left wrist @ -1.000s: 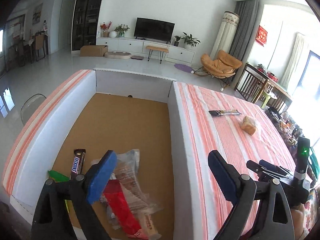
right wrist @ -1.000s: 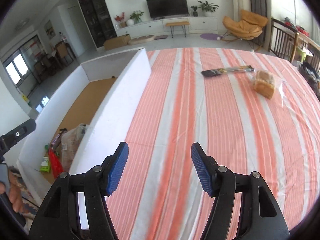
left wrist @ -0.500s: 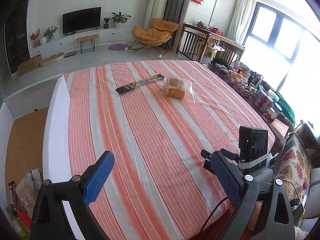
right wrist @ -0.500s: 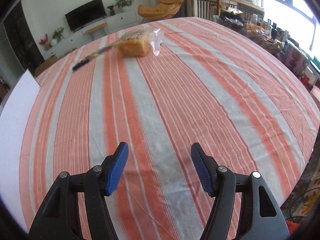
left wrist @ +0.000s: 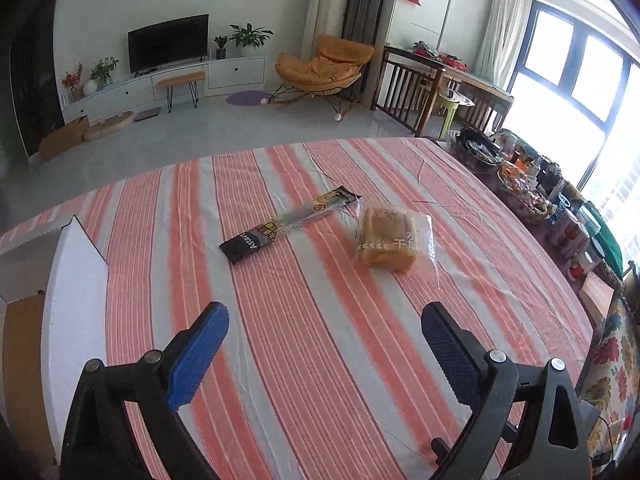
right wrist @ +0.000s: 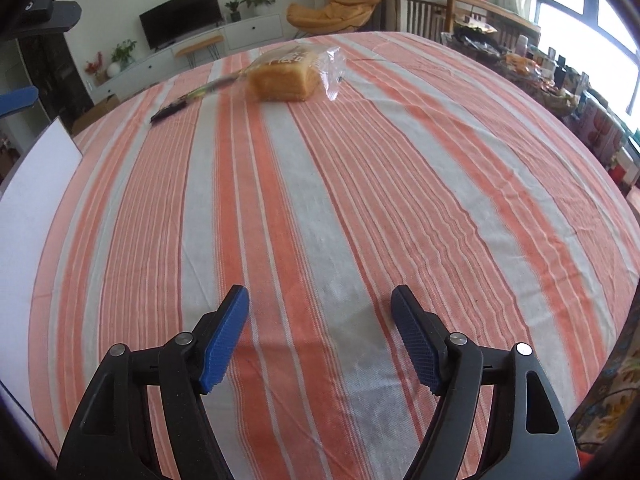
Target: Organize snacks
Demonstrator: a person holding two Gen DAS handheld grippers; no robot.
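**Two snacks left on the striped cloth, both grippers empty**

A long, narrow black snack packet point(left wrist: 289, 224) lies flat on the orange-and-white striped tablecloth point(left wrist: 320, 340). In the left wrist view its long axis runs on a diagonal, the near end pointing down-left toward the white box wall point(left wrist: 74, 300) and the far end pointing up-right toward the bagged bread point(left wrist: 390, 240). The bread sits just beside that far end, apart from it by a thin strip of cloth; its clear wrapper trails loose on the right side. In the right wrist view the bread point(right wrist: 286, 74) and the packet point(right wrist: 188, 98) lie far up the table, near its back edge.

A wide stretch of bare cloth lies between the snacks and both grippers. The white box wall borders the cloth on the left. On the right the cloth drops off toward a cluttered side table point(left wrist: 560, 208) with cans and jars.

White letters near the packet's near end seem to read "Astav"; yellow marks farther along are too small to read. The bread wrapper carries white characters I cannot make out.

The left gripper point(left wrist: 324, 332) stands wide apart with nothing between its blue pads. The right gripper point(right wrist: 320, 320) is spreading its jaws, and only bare cloth shows between them.
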